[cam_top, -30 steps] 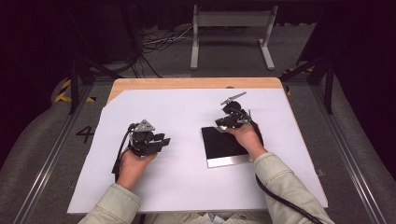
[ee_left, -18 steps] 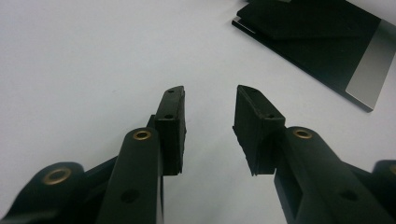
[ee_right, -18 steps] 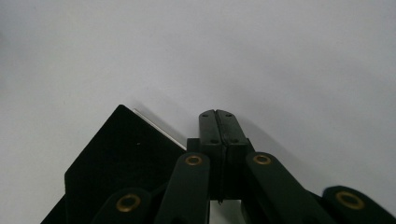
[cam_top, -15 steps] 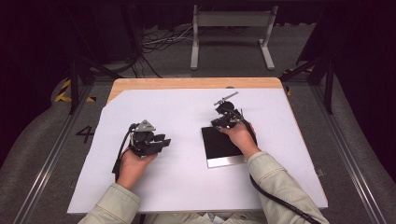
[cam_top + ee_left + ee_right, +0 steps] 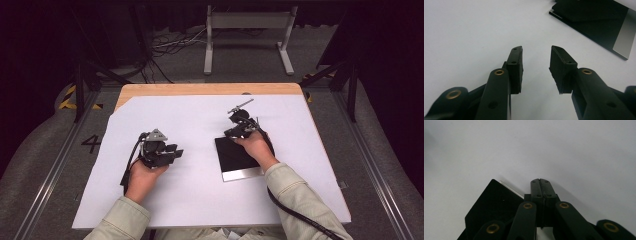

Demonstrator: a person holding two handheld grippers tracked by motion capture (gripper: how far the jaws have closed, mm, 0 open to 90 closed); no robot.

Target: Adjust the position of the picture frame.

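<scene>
My right gripper [image 5: 243,126] sits at the far edge of the flat black slab [image 5: 235,156], which lies on the white sheet [image 5: 200,200] covering the desk [image 5: 210,89], a little right of the middle. In the right gripper view my fingers [image 5: 541,188] are clenched tight together, pad against pad, with nothing between them, just over the slab's [image 5: 494,205] far corner, where a thin bright lip shows. My left gripper [image 5: 170,152] rests on the sheet well to the left of the slab, its fingers [image 5: 515,67] released and standing apart over bare white paper; the left gripper view has the slab [image 5: 596,22] farther off with a silvery band along one edge. I judge the slab to be thin, stiff and smooth, something like a glossy case or a notebook, probably light but slippery, and lying so flush to the paper that there is no gap for a finger to slide under. The best hold, I think, is across an edge or corner, one finger above and one below, after tipping or nudging that edge up; pinching the flat face would only skid.
</scene>
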